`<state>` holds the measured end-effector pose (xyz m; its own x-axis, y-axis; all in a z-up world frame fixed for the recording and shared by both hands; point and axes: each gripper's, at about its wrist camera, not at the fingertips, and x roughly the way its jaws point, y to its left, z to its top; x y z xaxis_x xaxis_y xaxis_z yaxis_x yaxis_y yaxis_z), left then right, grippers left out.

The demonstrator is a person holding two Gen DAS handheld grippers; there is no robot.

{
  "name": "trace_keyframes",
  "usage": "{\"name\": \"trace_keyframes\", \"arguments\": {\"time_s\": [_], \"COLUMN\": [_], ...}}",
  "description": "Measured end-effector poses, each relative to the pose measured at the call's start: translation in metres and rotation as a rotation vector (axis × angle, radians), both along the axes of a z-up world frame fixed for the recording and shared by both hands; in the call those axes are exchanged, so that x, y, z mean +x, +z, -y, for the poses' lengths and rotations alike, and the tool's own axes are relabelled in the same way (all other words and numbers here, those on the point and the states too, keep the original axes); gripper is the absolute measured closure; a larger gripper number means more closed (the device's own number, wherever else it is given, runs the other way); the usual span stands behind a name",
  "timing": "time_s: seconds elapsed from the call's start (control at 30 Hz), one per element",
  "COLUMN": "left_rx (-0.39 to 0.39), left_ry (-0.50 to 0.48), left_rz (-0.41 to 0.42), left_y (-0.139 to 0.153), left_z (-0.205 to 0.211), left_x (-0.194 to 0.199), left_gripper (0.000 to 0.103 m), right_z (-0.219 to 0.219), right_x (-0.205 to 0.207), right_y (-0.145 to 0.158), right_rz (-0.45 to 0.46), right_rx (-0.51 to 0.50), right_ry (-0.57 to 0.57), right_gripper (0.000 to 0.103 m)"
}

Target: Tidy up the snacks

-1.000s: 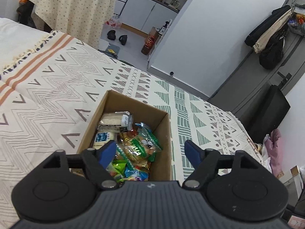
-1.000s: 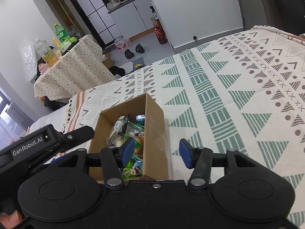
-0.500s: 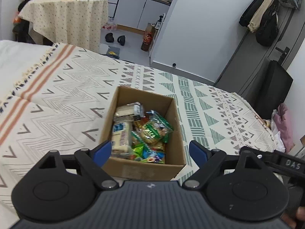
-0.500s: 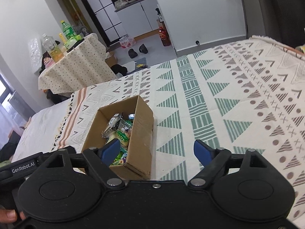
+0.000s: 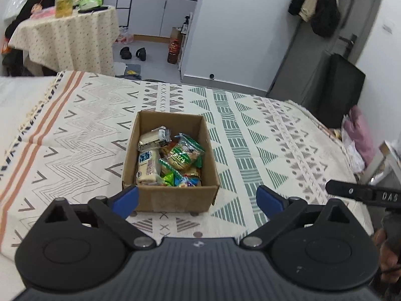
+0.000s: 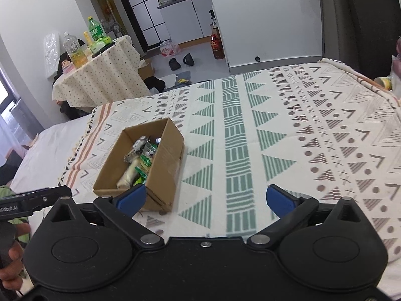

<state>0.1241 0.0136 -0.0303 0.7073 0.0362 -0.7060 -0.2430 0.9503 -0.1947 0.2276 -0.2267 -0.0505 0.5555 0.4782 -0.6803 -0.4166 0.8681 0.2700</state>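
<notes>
Left wrist view shows the snacks [image 5: 170,160] heaped in the box [image 5: 175,198] before both spread, empty grippers [image 5: 198,198] [image 6: 205,199]; a careless reach could tip the box.

the box [image 5: 175,198] sits on the blanket [image 5: 250,135], which covers the bed [image 6: 47,145]. the snacks [image 5: 170,159] lie inside the box, piled against one another. the left gripper [image 5: 198,199] is near the box, its spread jaws to either side of the box's near wall, touching nothing. the right gripper [image 6: 206,199] is to the right of the box, jaws spread, its left finger [image 6: 131,198] in front of the box's near corner. beyond the bed's far edge is the floor, with a table [image 5: 65,40] at the far left carrying bottles [image 6: 75,50], and shoes [image 5: 132,53] to the table's right.
</notes>
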Motion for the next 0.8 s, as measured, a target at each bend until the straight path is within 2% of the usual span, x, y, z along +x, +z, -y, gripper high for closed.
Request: {"name": "trace_keyframes", "arguments": {"time_s": [0.23, 0.37, 0.8], "left_rx": [0.047, 0.022, 0.017], "left_ry": [-0.045, -0.061, -0.046], "left_rz": [-0.019, -0.027, -0.001], "left_y": [0.014, 0.023, 0.048], "left_z": [0.027, 0.033, 0.063], "left_x": [-0.014, -0.022, -0.054], "left_gripper": [0.0, 0.0, 0.0], "right_z": [0.025, 0.033, 0.054], "right_x": [-0.018, -0.03, -0.059], "right_y": [0.017, 0.028, 0.058], "right_rz": [-0.002, 0.023, 0.06], "right_rx": [0.033, 0.01, 0.01], "right_ry": [0.034, 0.053, 0.098], "right_gripper": [0.0, 0.0, 0.0]}}
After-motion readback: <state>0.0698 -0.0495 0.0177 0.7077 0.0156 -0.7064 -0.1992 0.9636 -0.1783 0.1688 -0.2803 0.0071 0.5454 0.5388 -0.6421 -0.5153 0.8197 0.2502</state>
